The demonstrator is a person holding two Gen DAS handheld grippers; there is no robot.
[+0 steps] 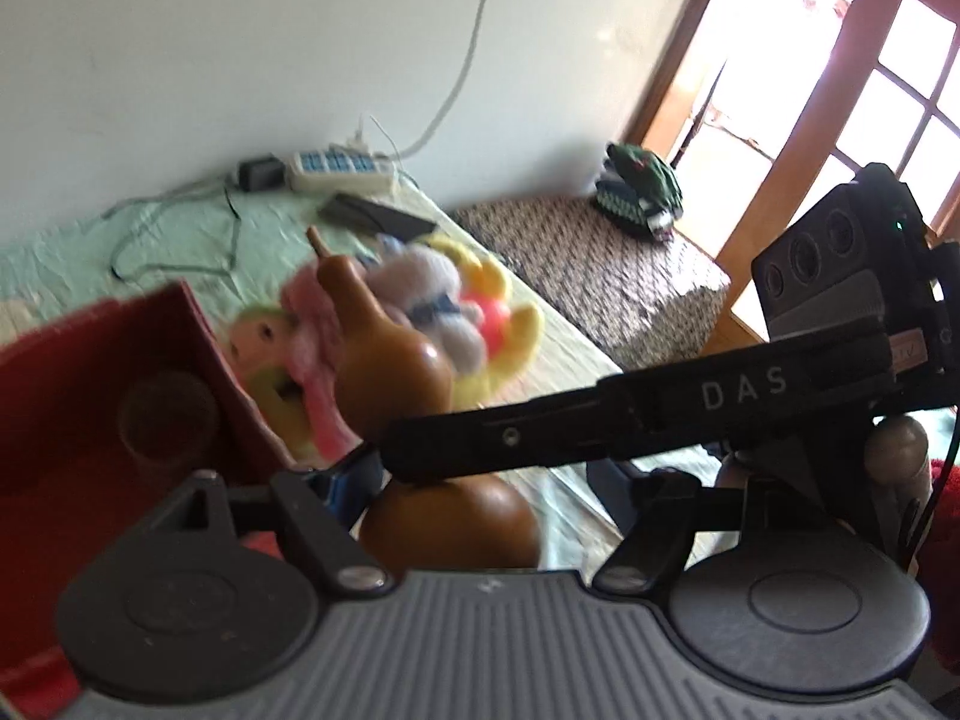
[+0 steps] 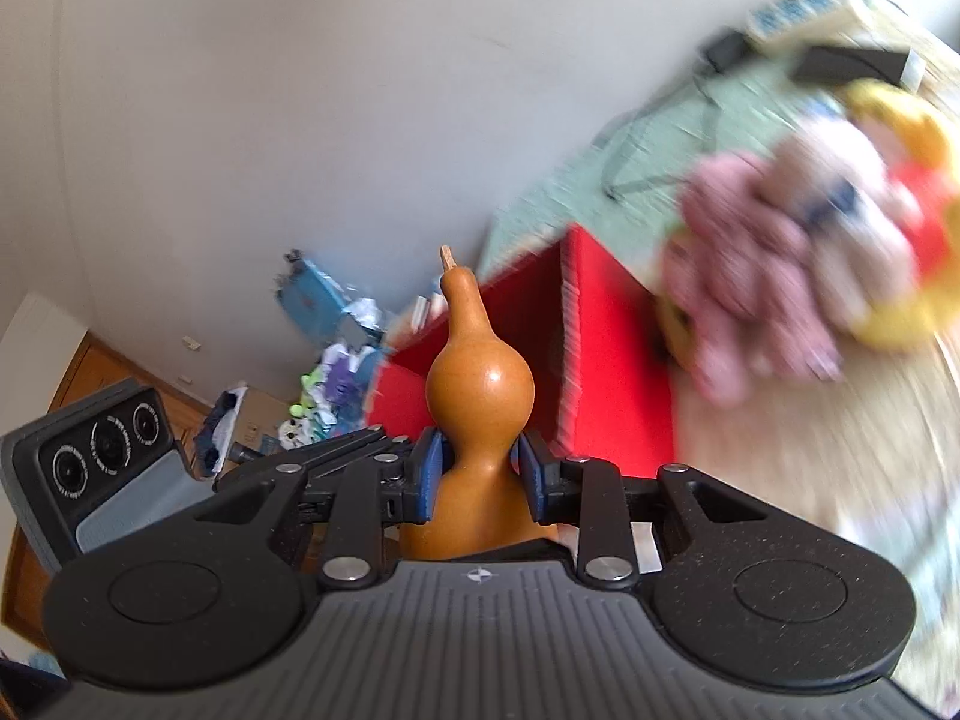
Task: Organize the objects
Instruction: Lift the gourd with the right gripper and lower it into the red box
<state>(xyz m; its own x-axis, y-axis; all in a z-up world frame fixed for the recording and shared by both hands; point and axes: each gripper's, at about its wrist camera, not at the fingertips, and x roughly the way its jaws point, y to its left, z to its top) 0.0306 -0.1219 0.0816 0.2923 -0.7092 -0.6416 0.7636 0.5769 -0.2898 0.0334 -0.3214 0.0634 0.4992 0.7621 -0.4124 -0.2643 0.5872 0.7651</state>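
Carrying the gourd [image 2: 479,396], your right gripper [image 2: 480,474] pinches its waist; left gripper [image 1: 480,480] jaws unreadable. Next, lower it into the red box [image 2: 606,354], left of the plush toys [image 2: 798,276].

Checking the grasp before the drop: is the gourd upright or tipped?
Upright: the gourd stands stem-up, its waist pinched by the right gripper.
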